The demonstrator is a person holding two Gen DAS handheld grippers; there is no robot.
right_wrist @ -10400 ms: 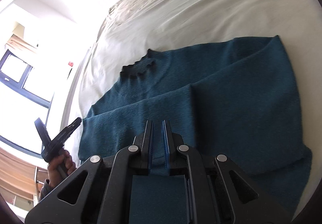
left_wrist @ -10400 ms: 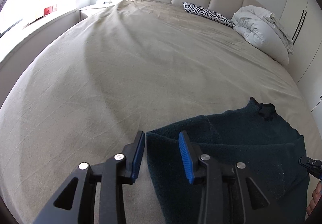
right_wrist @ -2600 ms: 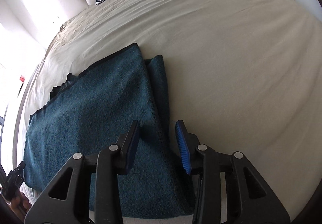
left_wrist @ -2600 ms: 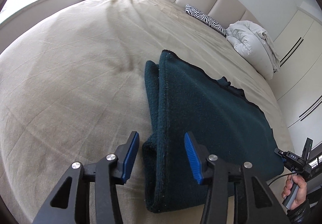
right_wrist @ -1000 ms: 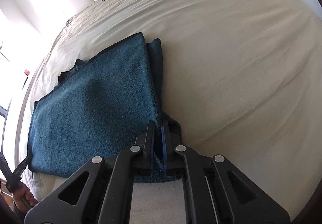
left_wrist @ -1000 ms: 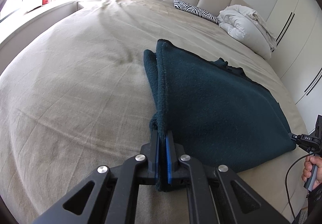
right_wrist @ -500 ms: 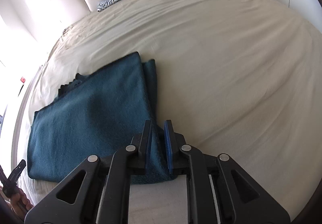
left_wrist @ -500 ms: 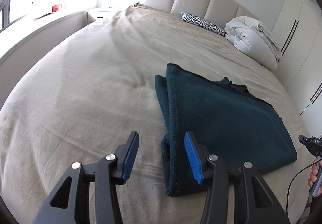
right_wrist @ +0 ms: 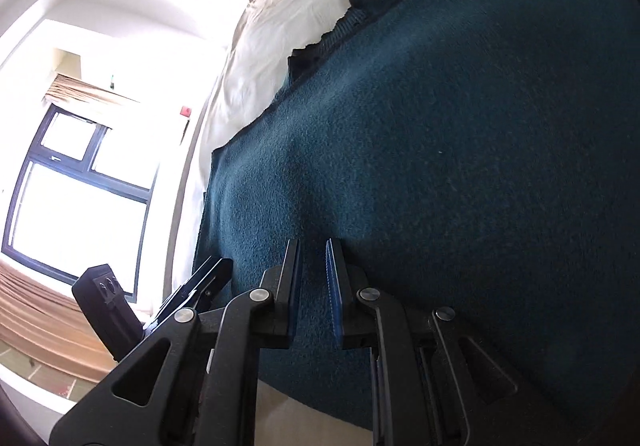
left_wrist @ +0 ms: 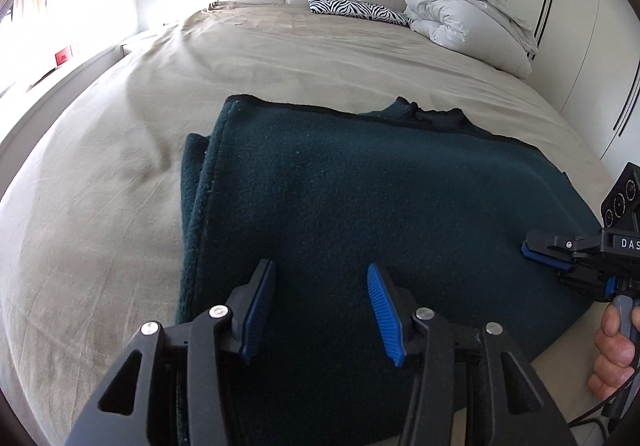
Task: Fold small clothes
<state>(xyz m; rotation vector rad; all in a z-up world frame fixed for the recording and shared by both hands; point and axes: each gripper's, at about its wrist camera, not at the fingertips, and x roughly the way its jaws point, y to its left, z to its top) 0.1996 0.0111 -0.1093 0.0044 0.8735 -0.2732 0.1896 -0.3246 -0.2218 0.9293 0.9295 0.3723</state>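
Beige bed (left_wrist: 120,173), folded teal sweater (left_wrist: 380,197) near its front edge. Left hand-held gripper (left_wrist: 320,310) spread wide above it; right hand-held gripper (right_wrist: 314,286) narrowly parted, holding nothing. Best pinch all layers at both near corners, fold evenly.

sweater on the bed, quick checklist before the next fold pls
1. Left gripper free of cloth: ok, jaws wide apart above the sweater.
2. Right gripper free of cloth: ok, a narrow gap shows between the jaws with nothing pinched.
3. Sweater lying flat on the bed: ok, the top layer looks smooth.
4. Edges lined up: not ok, a lower layer sticks out along the left edge, and the collar pokes past the far edge.
5. Room to fold: ok, the zebra pillow and white duvet sit far off by the headboard.
6. Near edge squared: cannot tell, the grippers hide it.
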